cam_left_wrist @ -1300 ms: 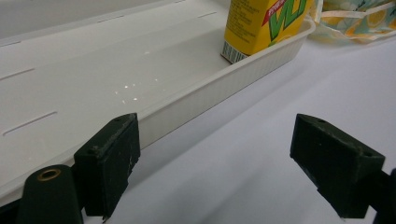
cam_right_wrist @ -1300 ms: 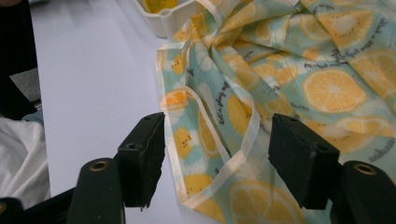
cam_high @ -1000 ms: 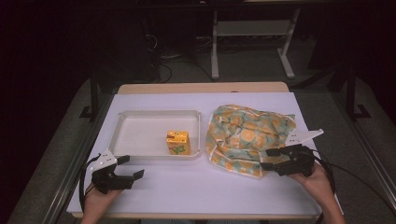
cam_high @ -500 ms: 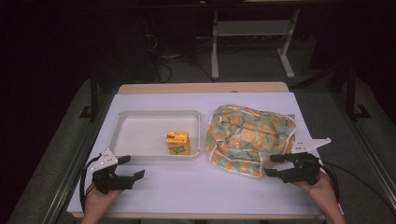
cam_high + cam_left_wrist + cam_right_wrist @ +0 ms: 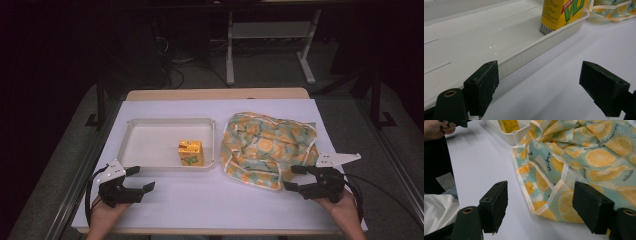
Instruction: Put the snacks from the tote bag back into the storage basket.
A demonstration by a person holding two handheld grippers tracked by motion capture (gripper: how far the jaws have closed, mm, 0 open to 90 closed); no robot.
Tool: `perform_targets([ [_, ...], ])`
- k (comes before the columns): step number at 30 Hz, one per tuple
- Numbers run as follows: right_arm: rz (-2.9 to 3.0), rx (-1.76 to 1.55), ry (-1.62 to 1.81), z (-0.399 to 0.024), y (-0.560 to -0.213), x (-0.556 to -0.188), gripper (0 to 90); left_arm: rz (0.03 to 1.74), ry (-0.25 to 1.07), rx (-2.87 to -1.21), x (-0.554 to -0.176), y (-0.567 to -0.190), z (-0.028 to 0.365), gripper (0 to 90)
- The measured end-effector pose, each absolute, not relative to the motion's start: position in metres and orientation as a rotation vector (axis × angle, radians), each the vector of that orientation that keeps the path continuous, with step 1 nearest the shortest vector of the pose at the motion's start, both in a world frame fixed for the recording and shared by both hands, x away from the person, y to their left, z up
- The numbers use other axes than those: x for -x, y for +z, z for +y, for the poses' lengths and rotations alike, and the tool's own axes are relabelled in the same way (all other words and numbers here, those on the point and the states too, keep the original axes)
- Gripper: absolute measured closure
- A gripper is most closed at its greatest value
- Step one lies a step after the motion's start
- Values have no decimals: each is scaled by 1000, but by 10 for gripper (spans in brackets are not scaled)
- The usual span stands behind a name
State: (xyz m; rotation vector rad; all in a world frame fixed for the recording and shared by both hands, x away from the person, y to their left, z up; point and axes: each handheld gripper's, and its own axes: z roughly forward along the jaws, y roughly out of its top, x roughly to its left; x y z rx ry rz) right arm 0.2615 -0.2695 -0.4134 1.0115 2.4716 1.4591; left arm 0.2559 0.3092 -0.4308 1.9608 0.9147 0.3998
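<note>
A white tray (image 5: 150,142) lies left of centre and holds an upright yellow juice carton (image 5: 191,152). To its right a crumpled fabric bag (image 5: 267,147) printed with citrus slices rests on the table. My left gripper (image 5: 142,178) is open near the tray's front edge; the tray rim (image 5: 536,47) and carton (image 5: 560,12) are ahead of its jaws. My right gripper (image 5: 291,178) is open at the bag's front edge and its jaws have just been opening. The bag's hemmed corner (image 5: 549,192) lies between the jaws, and the pads stand clear of it.
A white sheet (image 5: 215,200) covers the tabletop; its wooden far edge (image 5: 215,94) shows behind. A metal frame (image 5: 270,30) and cables stand on the dark floor beyond. The person's other hand (image 5: 439,127) and clothing (image 5: 436,212) appear in the right gripper view.
The right gripper has drawn back off the bag's front edge toward the person, and its jaws have spread. The left gripper has stayed put.
</note>
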Motion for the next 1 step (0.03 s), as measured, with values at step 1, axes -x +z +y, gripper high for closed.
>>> perform_targets([
  [1, 2471, -1010, 1458, -269, -414, -261, 274, 917, 398, -1960, -256, -431, 309, 155],
])
